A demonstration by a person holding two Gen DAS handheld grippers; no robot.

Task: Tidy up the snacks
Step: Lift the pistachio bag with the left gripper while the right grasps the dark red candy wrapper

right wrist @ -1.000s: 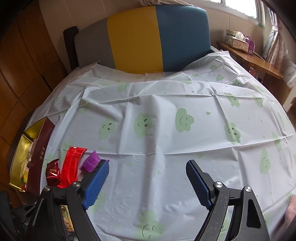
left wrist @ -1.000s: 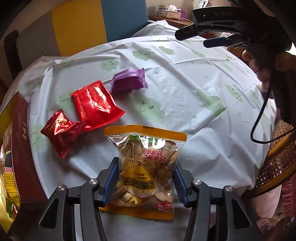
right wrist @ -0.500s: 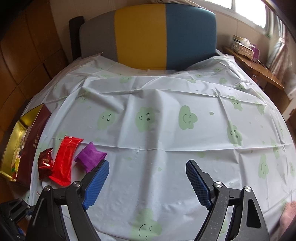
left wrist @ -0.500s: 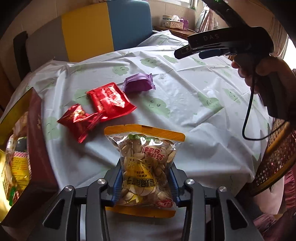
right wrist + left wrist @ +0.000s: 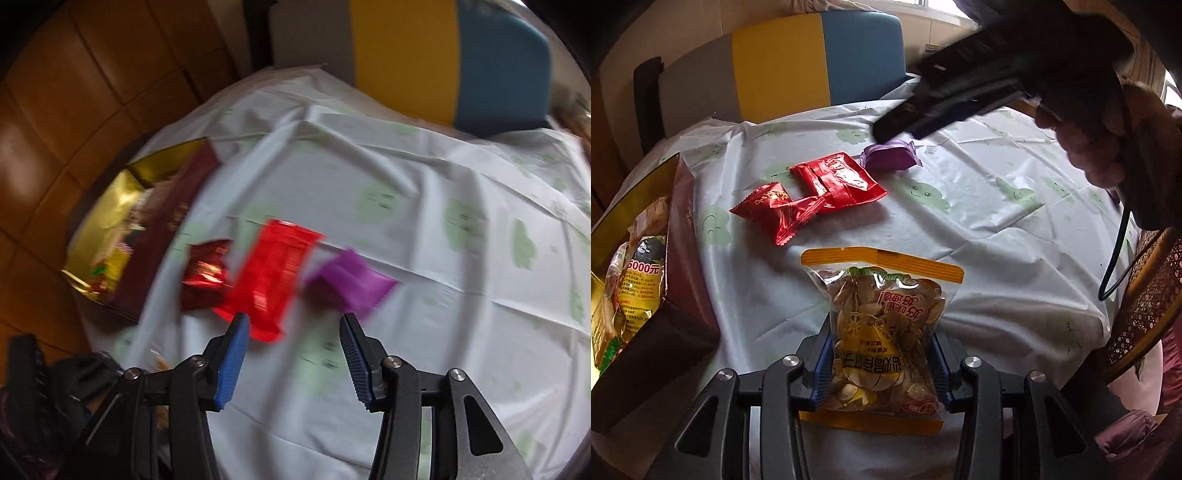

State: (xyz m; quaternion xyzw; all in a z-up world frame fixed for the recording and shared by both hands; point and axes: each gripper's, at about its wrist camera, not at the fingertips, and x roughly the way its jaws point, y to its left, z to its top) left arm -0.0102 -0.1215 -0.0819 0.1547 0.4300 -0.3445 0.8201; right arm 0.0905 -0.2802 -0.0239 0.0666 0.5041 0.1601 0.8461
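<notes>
Nuts bag (image 5: pixel 882 332), clear w/ orange bands top and bottom, sits pinched betw. the blue pads of the left tongs (image 5: pixel 881 363); log-wise the jaws are easing apart a touch, but pads press both sides of the bag, which is held above the near edge of the table (image 5: pixel 997 229). Beyond it on the cloud-print cloth: dark red packet (image 5: pixel 772 206) overlapped by the bigger bright red packet (image 5: pixel 838 181), then the purple packet (image 5: pixel 890 157) just beside that. Left edge: open maroon-and-gold box (image 5: pixel 676 258) w/ snack packs inside. Right tongs (image 5: pixel 291 325) hover over the table, jaws closing, nothing betw. them; bright red packet (image 5: pixel 273 273) and purple packet (image 5: pixel 347 280) lie just past the tips. View is motion-blurred. Person's hand (image 5: pixel 1108 140) grips the right tool's handle, upper right.
</notes>
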